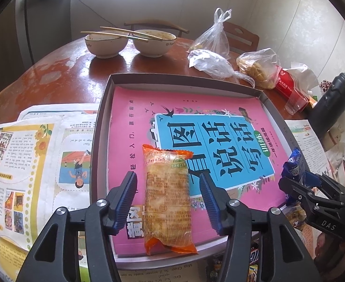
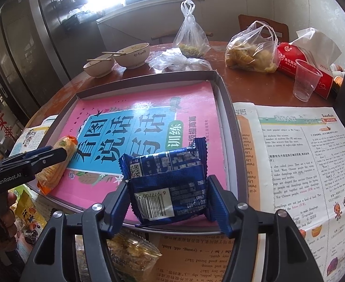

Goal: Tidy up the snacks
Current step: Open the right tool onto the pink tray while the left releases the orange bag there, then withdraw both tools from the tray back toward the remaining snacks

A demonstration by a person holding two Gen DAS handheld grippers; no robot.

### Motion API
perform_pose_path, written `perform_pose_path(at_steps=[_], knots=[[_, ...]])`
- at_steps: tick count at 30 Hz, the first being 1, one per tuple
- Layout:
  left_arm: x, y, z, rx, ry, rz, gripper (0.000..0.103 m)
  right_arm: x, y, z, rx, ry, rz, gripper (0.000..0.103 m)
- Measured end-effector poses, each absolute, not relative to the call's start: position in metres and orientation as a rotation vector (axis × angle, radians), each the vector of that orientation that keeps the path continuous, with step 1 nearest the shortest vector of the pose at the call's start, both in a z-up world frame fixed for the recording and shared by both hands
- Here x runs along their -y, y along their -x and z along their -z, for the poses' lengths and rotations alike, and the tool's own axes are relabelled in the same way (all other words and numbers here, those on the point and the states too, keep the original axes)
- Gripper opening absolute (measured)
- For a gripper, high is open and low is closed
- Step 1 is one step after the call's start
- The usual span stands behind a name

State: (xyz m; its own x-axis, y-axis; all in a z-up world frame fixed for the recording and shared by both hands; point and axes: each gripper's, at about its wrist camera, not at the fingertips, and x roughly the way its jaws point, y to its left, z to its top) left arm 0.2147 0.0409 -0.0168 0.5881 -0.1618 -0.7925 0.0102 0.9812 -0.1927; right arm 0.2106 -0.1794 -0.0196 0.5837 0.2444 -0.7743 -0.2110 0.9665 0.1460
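Two crinkly packets: the orange one [image 1: 166, 197] lies flat on the pink book [image 1: 191, 122] inside the tray [image 1: 102, 117], between the left gripper's [image 1: 167, 202] parted jaws, its far end hidden in the right view; the right gripper [image 2: 170, 199] pinches the blue one [image 2: 170, 183].

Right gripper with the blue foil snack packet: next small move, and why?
Probably lower it and open the jaws. The right gripper holds the blue foil snack packet over the grey cardboard tray and its pink book; the orange wrapped snack already lies there between the open left gripper jaws.
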Motion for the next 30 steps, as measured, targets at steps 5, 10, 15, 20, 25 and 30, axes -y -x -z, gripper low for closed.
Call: perform_pose_path(at_steps=[5,10,15,20,25,30], knots=[[-0.041,-0.21,0.011,-0.924,0.174,0.101,0.063,0.184,-0.207,0.015,-0.897,-0.059,-0.267,0.072],[-0.042,-0.206,0.005,-0.909,0.169,0.095,0.065,0.19,-0.204,0.009,-0.871,-0.083,-0.262,0.073],[-0.042,-0.198,-0.002,-0.89,0.164,0.087,0.069,0.191,-0.198,0.001,-0.838,-0.086,-0.263,0.075],[-0.043,-0.189,-0.01,-0.866,0.16,0.08,0.071,0.19,-0.189,-0.007,-0.802,-0.082,-0.269,0.077],[-0.042,-0.178,-0.018,-0.848,0.156,0.097,0.072,0.188,-0.181,-0.014,-0.774,-0.077,-0.281,0.078],[-0.045,-0.166,-0.026,-0.826,0.162,0.104,0.072,0.187,-0.175,-0.019,-0.764,-0.079,-0.291,0.079]])
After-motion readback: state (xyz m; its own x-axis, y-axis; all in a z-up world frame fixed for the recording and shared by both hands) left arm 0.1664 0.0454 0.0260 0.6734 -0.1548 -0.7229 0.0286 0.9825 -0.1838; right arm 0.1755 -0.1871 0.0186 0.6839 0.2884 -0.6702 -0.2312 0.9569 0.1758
